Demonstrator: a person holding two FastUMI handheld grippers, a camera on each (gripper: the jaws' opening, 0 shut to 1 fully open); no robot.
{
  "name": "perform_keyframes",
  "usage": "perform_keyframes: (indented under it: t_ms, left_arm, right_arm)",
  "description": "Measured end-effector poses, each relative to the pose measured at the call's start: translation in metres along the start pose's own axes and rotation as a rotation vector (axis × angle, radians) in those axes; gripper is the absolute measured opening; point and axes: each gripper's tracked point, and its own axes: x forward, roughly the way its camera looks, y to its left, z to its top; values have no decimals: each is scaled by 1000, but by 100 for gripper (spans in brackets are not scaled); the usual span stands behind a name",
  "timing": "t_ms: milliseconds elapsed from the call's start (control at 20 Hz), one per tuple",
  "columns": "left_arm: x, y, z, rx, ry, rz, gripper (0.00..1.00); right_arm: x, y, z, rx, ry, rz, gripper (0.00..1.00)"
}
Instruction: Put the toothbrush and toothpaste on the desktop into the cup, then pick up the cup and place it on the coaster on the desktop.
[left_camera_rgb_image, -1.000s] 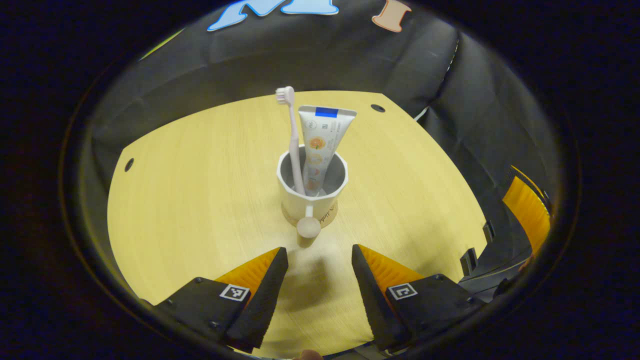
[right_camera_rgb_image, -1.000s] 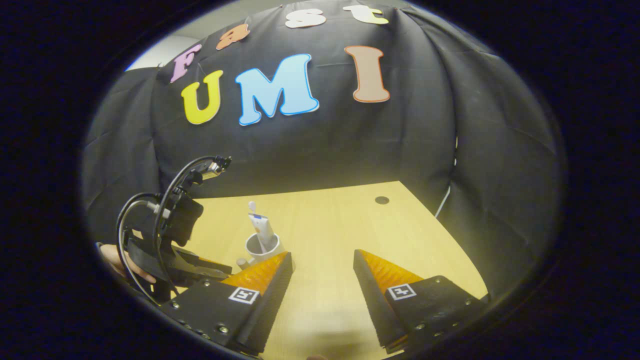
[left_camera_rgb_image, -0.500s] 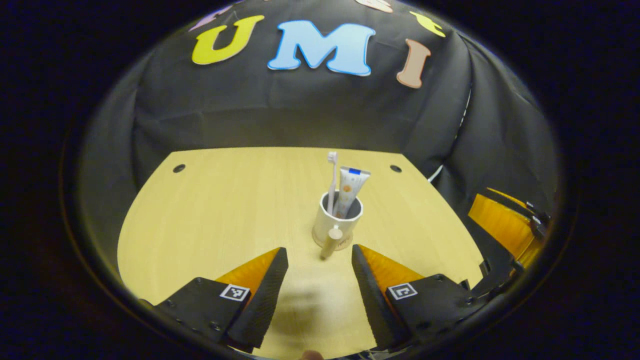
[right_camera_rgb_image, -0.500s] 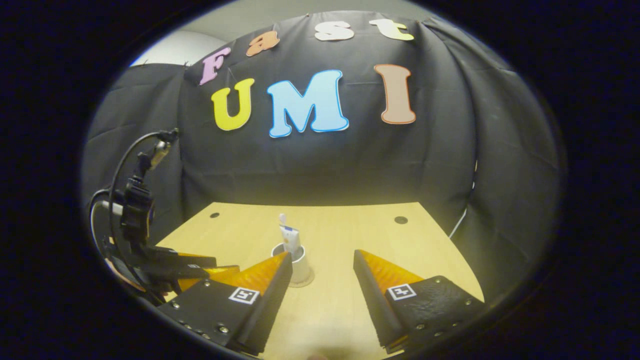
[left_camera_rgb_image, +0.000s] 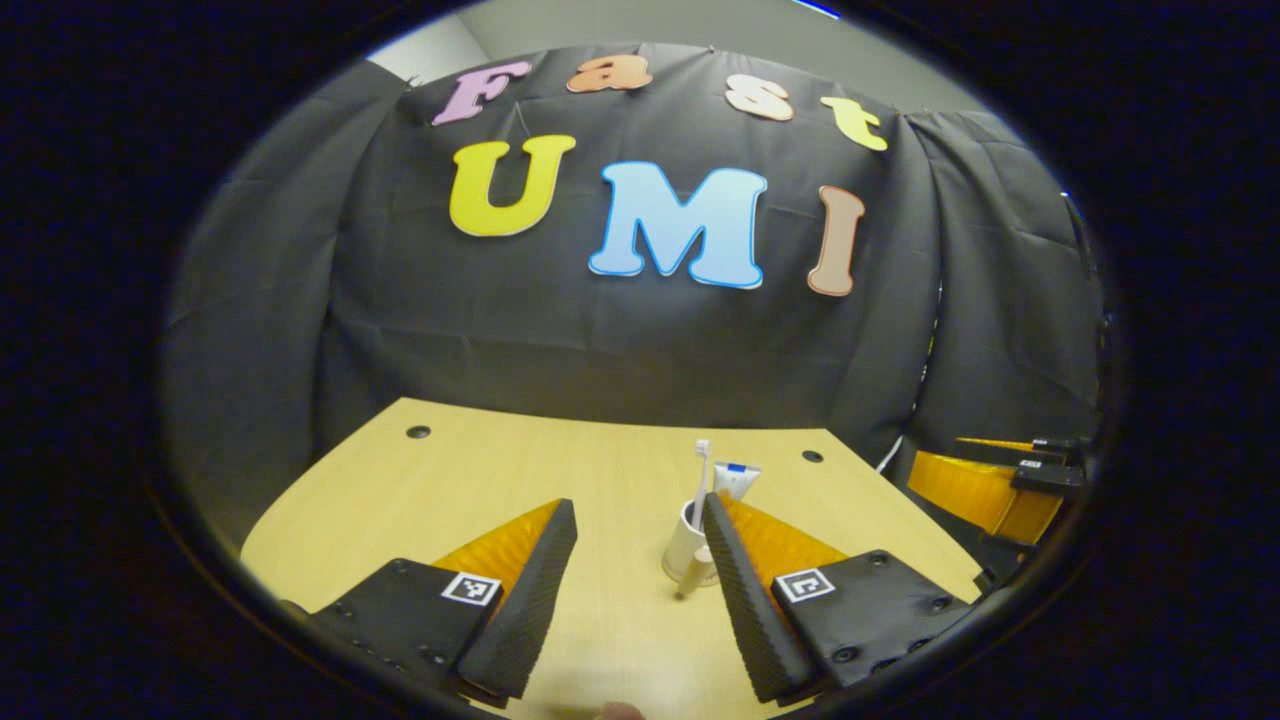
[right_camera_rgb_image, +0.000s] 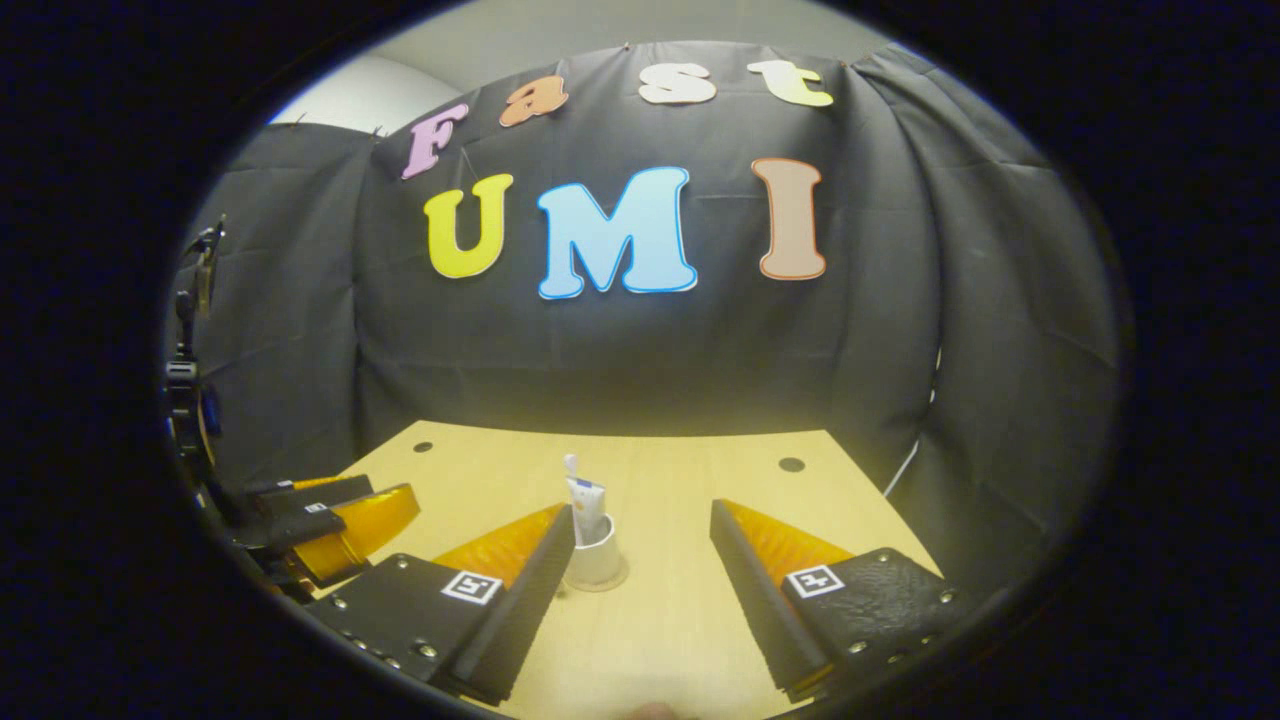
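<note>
Looks like you're basically done here. The white ceramic cup (right_camera_rgb_image: 597, 560) with the side handle sits on the round light-coloured coaster (right_camera_rgb_image: 603, 582) on the pale wood-grain table (right_camera_rgb_image: 660, 490), and it's holding both the white toothbrush (left_camera_rgb_image: 701, 470), bristles up, and the white toothpaste tube (left_camera_rgb_image: 733, 481) with its blue-banded end sticking up. Everything stands upright, nothing leaning out over the rim as far as I can tell.

Your left hand-held gripper (left_camera_rgb_image: 634, 570) is spread wide with nothing between its fingers, hanging over the near part of the table, well back from the cup. In the left gripper view the cup peeks out just beside the right-hand finger, but that's only lineup, not contact. Your right hand-held gripper (right_camera_rgb_image: 640, 575) is the same story: jaws wide apart, empty, with the cup showing farther off behind its left-hand finger.

So the step in hand reads to me as the pull-away after the placement. The next move shouldn't call for much, just keep both tools clear of that handle so you don't nudge the cup off the coaster.

The table itself has a few small dark round holes near the back edge, and black cloth (right_camera_rgb_image: 900, 330) wraps the booth behind and on the sides, with a bit of pale wall above.
</note>
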Motion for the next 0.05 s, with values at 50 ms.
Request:
perform_keyframes:
  t_ms: [50]
  left_arm:
    - [-2, 2, 5, 7, -11, -1, 85]
  right_arm:
    - [-1, 2, 4, -4, -14, -9, 88]
